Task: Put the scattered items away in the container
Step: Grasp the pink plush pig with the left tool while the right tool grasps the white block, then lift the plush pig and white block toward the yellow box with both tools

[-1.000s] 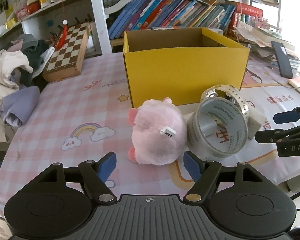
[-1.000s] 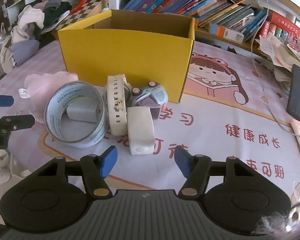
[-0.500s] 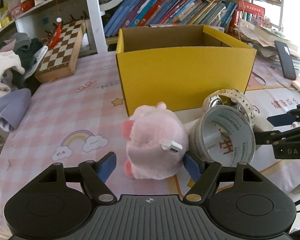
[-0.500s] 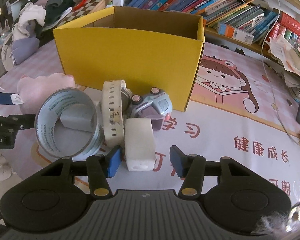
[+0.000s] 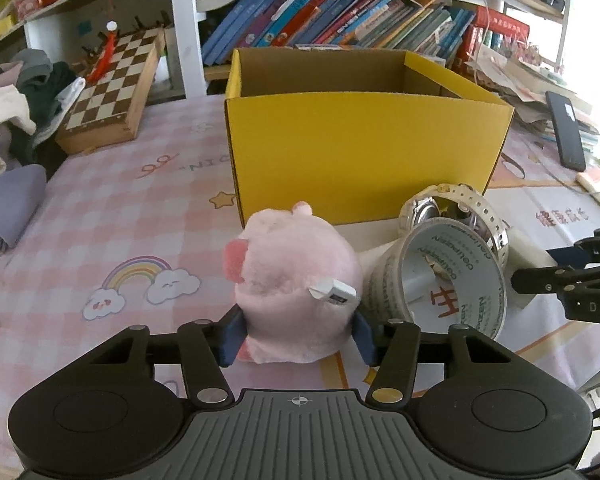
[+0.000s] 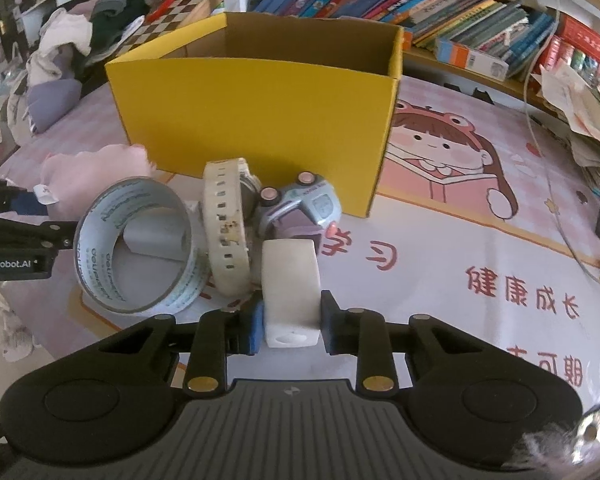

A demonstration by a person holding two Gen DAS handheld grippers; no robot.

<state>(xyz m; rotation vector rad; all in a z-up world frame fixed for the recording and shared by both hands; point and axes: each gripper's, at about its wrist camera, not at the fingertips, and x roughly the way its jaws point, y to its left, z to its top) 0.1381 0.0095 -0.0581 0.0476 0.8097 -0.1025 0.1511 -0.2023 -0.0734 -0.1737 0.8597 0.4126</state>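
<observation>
A pink plush toy (image 5: 296, 284) lies on the table in front of the open yellow cardboard box (image 5: 364, 156). My left gripper (image 5: 298, 334) has its blue pads against both sides of the plush. A white block (image 6: 290, 292) sits between the pads of my right gripper (image 6: 290, 326), which have closed in on it. Beside it lie a roll of clear tape (image 6: 136, 248), a white watch (image 6: 226, 236) and a small toy car (image 6: 300, 208). The plush (image 6: 96, 172) and the box (image 6: 256, 120) also show in the right wrist view.
A chessboard box (image 5: 112, 92) and a heap of clothes (image 5: 8, 112) lie at the far left. Bookshelves stand behind the box. A black phone (image 5: 568, 132) and papers lie at the right. The table's front edge is near both grippers.
Both grippers moved forward and their jaws closed in: the left onto the pink plush, the right onto the white block.
</observation>
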